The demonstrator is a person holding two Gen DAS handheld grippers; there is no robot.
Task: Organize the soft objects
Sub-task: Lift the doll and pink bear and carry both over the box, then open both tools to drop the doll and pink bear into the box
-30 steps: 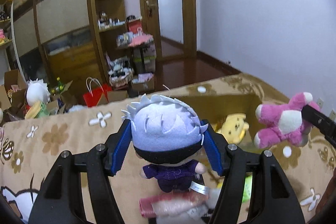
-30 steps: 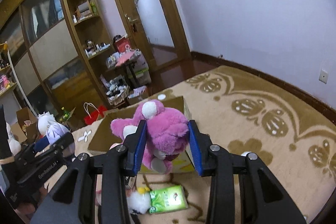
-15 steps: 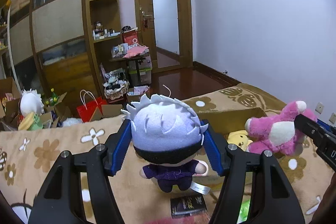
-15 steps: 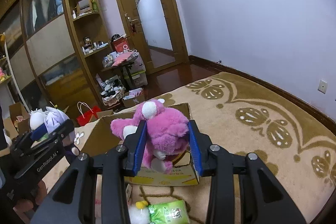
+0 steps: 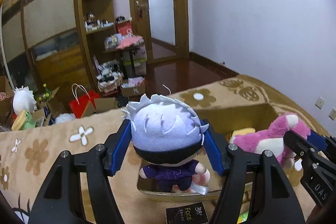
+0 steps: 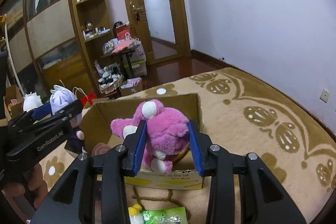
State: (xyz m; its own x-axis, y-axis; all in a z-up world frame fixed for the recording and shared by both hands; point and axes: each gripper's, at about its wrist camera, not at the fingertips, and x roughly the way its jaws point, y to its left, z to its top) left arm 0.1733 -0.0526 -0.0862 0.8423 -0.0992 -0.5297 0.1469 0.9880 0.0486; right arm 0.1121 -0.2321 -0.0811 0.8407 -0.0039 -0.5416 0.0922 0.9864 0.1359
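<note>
pink plush bear (image 6: 166, 135), frame centre, pinched by right gripper (image 6: 168, 145) jaws above open cardboard box (image 6: 197, 106), likely for dropping in. white-haired doll (image 5: 166, 129), lower centre, head clamped in left gripper (image 5: 168, 148) jaws, body hanging over box edge, probably next.

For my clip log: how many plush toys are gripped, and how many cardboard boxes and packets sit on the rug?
Plush toys gripped: 2, white-haired doll, pink bear
Boxes on rug: 1, cardboard box
Packets on rug: 2, black packet, green packet
Total: 5
</note>
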